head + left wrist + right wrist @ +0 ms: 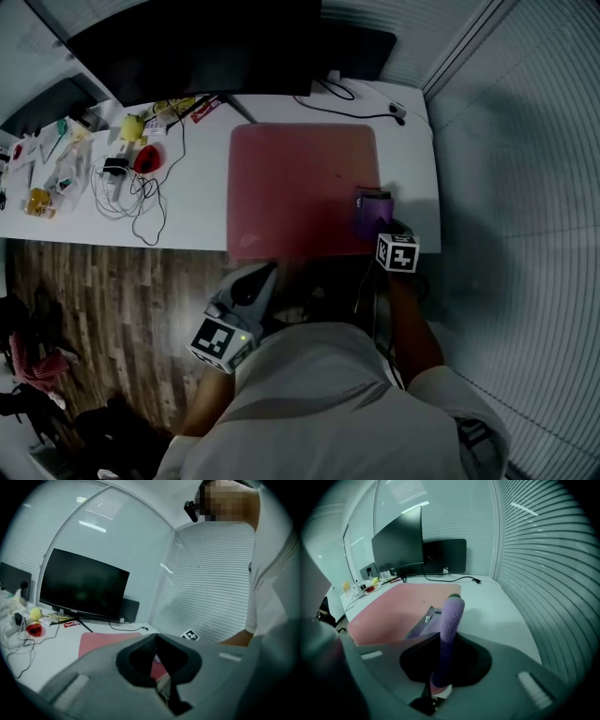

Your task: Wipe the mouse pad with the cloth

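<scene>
Mouse pad (300, 183) lies on the tabletop (202, 202). The right hand-held gripper (375, 228) clamps the purple cloth (371, 210) at its near right corner, so wiping is apparently underway. Next, sweep across. The left hand-held gripper (255, 281) is closed and empty.

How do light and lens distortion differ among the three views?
Head view: dim, with dark corners, yet the mouse pad reads clearly. Left gripper view: a strong fisheye curves the blinds, and bright lamp streaks show at upper left. Right gripper view: the same curving; the cloth is fairly sharp, and the picture's rim goes black.
</scene>
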Motion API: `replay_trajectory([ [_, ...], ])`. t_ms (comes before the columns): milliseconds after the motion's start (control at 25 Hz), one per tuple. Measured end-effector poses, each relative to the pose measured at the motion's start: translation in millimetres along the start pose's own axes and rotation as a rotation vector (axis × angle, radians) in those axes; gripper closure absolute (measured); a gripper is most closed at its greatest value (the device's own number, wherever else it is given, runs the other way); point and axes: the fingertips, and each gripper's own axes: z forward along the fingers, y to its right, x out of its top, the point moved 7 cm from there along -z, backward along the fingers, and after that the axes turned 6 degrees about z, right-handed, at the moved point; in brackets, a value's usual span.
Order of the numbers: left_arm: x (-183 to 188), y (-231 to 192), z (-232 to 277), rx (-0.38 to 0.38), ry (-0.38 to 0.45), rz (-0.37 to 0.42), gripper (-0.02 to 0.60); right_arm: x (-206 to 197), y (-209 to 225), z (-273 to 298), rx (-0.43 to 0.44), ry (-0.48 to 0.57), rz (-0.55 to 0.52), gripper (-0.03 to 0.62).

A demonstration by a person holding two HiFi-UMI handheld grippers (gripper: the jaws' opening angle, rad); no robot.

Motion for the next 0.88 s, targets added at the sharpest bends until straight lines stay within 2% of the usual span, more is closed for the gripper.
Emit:
replay_trajectory([
  [120, 2, 11, 7, 0.013, 0.007, -0.017, 0.58, -3, 30, -8, -0.038, -0.001, 0.018, 0.546],
  [280, 14, 21, 7, 0.021, 0.015, 0.032, 0.58, -15, 51, -12, -0.081, -0.018, 0.024, 0.546],
  [440, 14, 16, -7, 0.03, 0.019, 0.044, 0.578, -12, 37, -31, -0.084, 0.05, 0.074, 0.546],
  [560, 14, 5, -27, 0.044, 0.023, 0.035, 0.58, 5, -14, -53, 0.03, 0.158, 0.062, 0.546],
  [640, 9, -6, -43, 0.058, 0.027, 0.035, 0.578, 14, -60, -63, 0.127, 0.195, 0.04, 0.546],
  [880, -3, -42, -86, 0.083, 0.02, -0.015, 0.58, 21, -217, -65, 0.427, 0.155, -0.02, 0.546],
])
